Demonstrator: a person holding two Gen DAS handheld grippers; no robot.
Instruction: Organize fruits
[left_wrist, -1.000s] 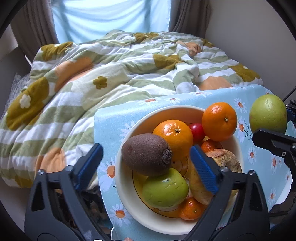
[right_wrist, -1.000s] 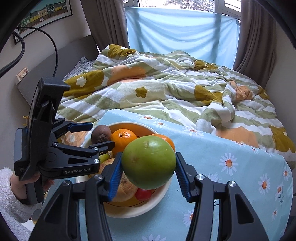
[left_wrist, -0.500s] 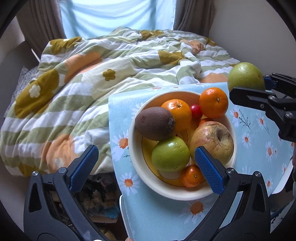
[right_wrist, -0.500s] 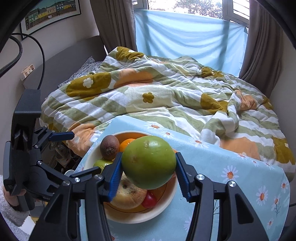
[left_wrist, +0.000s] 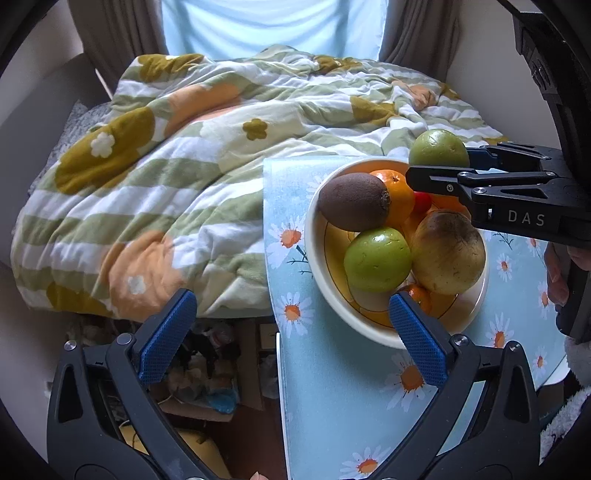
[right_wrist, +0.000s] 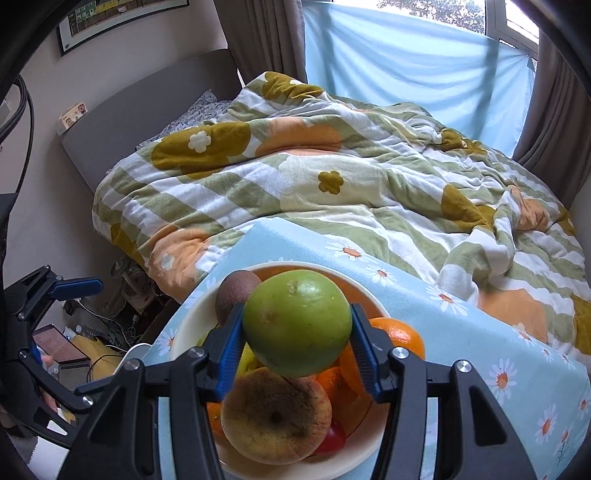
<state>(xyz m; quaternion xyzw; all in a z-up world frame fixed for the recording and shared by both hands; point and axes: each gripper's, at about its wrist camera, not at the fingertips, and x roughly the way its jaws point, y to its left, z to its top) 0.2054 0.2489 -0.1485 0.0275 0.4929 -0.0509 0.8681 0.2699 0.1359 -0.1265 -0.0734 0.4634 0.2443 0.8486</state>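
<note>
While the right gripper (right_wrist: 297, 347) pinches the big green fruit (right_wrist: 297, 326) above the crowded bowl (left_wrist: 354, 321), the placing step seems in hand, and next it needs a free spot before releasing; the left gripper (left_wrist: 291, 328) waits spread and empty.

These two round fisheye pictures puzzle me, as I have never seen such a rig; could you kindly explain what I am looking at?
There is no robot here: a person holds a two-finger clamp in each hand, and each clamp carries a camera looking forward along its fingers. In the left camera's picture, the left gripper is open and empty. In the right camera's picture, the right gripper is shut on a green fruit, held above a cream bowl. The bowl sits on a daisy-print tablecloth and holds a kiwi, oranges, another green fruit and a brownish apple. Behind lies a bed with a flowered duvet.
</note>
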